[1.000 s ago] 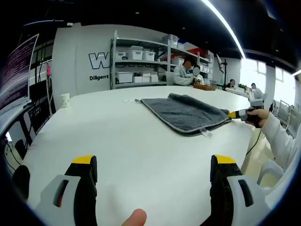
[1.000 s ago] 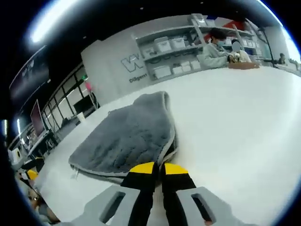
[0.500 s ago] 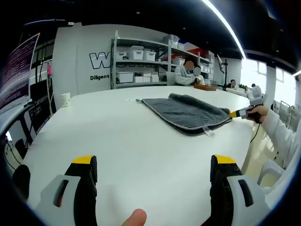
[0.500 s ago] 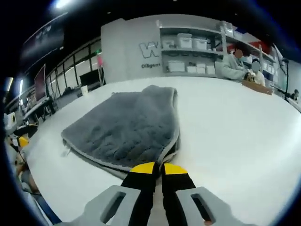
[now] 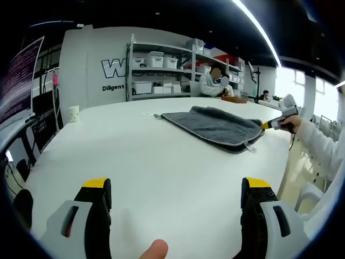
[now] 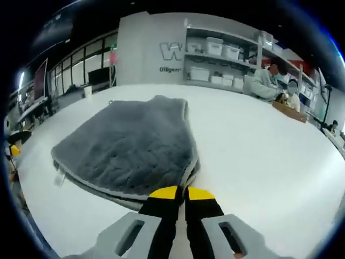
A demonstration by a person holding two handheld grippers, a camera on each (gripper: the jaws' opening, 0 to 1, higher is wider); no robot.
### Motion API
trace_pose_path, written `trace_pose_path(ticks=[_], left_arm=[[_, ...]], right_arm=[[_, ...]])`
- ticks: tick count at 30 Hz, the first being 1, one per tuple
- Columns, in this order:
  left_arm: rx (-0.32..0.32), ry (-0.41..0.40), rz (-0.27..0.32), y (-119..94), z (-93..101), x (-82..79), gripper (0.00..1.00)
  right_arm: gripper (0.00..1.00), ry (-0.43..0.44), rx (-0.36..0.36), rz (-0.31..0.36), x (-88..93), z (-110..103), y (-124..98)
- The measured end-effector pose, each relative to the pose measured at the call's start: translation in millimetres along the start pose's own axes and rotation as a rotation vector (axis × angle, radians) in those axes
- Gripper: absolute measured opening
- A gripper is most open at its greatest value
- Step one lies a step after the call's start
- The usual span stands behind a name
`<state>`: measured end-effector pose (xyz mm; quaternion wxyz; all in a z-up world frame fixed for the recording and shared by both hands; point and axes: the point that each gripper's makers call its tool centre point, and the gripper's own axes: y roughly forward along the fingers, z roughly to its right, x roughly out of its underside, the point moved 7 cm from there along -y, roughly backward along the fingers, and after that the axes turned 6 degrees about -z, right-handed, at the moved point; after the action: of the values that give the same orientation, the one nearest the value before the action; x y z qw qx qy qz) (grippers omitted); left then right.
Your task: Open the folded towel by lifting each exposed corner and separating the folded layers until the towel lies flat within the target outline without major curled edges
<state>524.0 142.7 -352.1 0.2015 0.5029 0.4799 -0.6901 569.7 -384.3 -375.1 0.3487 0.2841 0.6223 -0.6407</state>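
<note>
Right gripper view: right gripper (image 6: pixel 180 192) pinched closed on towel (image 6: pixel 129 148) edge; left gripper (image 5: pixel 175 186) wide open, empty, above table (image 5: pixel 161 162).

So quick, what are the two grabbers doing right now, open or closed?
Left gripper: open, holding nothing, above the white table.
Right gripper: shut at the near edge of the grey towel; whether it pinches the cloth cannot be told.
</note>
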Motion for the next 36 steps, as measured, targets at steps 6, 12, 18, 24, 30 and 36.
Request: trace_pose_path(ticks=[6, 12, 18, 24, 30, 36], left_arm=[[-0.002, 0.004, -0.009, 3.5, 1.4, -1.0, 0.99], [-0.012, 0.002, -0.013, 4.4, 0.8, -2.4, 0.99], [-0.013, 0.008, -0.023, 6.4, 2.7, -3.7, 0.99], [-0.016, 0.025, -0.02, 6.6, 6.7, -9.0, 0.99], [-0.021, 0.04, -0.022, 8.8, 7.2, -13.6, 0.99], [-0.033, 0.071, -0.039, 9.5, 5.8, -14.2, 0.99]], right_arm=[[0.0, -0.034, 0.027, -0.016, -7.5, 27.9, 15.6], [0.0, -0.061, 0.08, -0.05, -18.0, 50.1, 30.6], [0.0, -0.135, 0.157, -0.067, -31.6, 66.0, 50.5], [0.0, -0.152, 0.171, -0.074, -45.2, 77.6, 61.8], [0.0, -0.185, 0.175, -0.111, -55.5, 91.6, 77.3], [0.0, -0.191, 0.187, -0.139, -69.9, 106.3, 95.2]])
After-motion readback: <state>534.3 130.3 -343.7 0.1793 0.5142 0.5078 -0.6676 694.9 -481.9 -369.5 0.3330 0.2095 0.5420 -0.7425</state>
